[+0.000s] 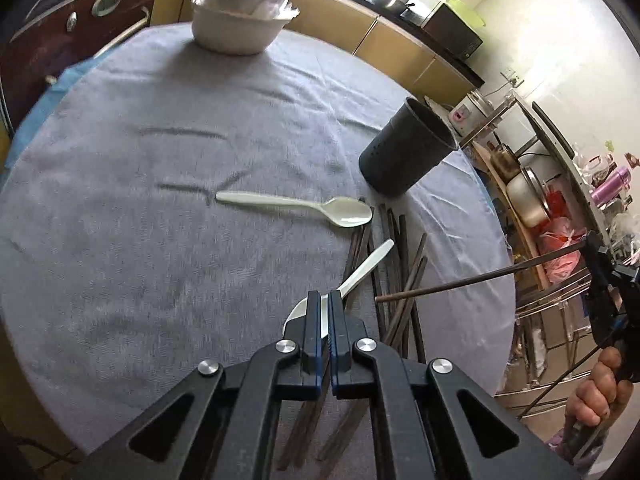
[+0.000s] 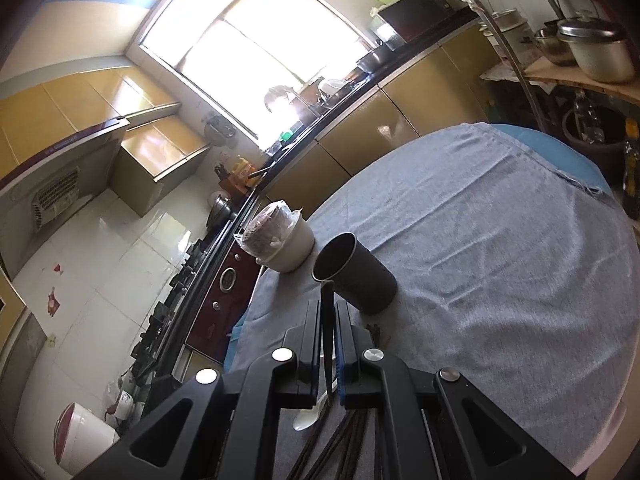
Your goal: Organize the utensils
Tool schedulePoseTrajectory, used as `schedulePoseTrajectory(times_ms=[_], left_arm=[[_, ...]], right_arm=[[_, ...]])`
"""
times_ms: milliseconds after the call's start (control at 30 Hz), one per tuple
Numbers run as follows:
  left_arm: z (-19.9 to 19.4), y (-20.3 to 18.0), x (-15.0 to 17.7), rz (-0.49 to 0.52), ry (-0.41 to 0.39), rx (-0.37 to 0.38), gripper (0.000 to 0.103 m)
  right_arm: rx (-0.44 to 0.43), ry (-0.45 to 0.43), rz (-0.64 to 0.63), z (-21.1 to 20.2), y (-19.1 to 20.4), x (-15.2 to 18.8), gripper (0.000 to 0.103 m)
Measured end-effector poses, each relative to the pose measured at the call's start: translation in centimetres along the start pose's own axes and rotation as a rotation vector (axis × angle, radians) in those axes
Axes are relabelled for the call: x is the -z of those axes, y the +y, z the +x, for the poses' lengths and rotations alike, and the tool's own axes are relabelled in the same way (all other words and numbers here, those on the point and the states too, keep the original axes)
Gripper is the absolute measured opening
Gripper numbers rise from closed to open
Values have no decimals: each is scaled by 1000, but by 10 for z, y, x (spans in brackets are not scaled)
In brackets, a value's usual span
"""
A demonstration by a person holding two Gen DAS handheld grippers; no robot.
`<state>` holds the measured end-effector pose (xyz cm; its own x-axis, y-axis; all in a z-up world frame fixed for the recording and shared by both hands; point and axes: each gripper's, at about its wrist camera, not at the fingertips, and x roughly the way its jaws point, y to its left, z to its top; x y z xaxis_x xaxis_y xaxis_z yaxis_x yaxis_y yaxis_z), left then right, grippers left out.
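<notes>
left gripper (image 1: 325,300): jaws nearly closed, clamped on the bowl end of a white plastic spoon (image 1: 360,274); spoon handle points away from the gripper toward the far right of the table, over the chopstick pile
right gripper (image 2: 329,312): jaws narrow, pinching a single dark chopstick (image 2: 327,340); in the left wrist view the same gripper (image 1: 596,276) sits off the table's right edge with the chopstick (image 1: 480,276) sticking out toward the pile, tip above it
right hand (image 1: 600,392): wrapped on the right gripper's grip, off the right edge
second spoon (image 1: 296,205): white, lies flat on the cloth near table centre, bowl end toward the right, just beside the top of the chopstick pile; well ahead of the left gripper, apart from it
chopstick pile (image 1: 396,260): dark sticks loose on the cloth near the right edge, running under and beside the left gripper; also seen below the right gripper (image 2: 352,440)
holder (image 1: 408,148): dark cylindrical cup, upright, open top, near the far right edge, beyond the pile; in the right wrist view the holder (image 2: 356,276) is just ahead of the held chopstick's upper end, touching or not I cannot tell
bowls (image 1: 244,12): pale stacked containers with plastic wrap, at the far edge of the table
table (image 1: 140,160): round, covered with grey cloth
</notes>
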<state>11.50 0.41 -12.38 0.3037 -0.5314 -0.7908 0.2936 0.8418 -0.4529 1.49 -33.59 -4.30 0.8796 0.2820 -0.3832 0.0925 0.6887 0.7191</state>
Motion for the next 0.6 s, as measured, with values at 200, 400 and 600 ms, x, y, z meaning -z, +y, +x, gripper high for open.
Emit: schedulePoseTrajectory(times_ms=[200, 400, 600], left_arm=[[17, 15, 19, -83, 61, -17, 43], [18, 2, -29, 15, -14, -143, 43], [59, -47, -69, 535, 88, -298, 43]], right_arm=[[16, 9, 13, 2, -8, 5, 7], [19, 17, 23, 4, -10, 5, 7], [34, 27, 40, 6, -17, 6, 6]])
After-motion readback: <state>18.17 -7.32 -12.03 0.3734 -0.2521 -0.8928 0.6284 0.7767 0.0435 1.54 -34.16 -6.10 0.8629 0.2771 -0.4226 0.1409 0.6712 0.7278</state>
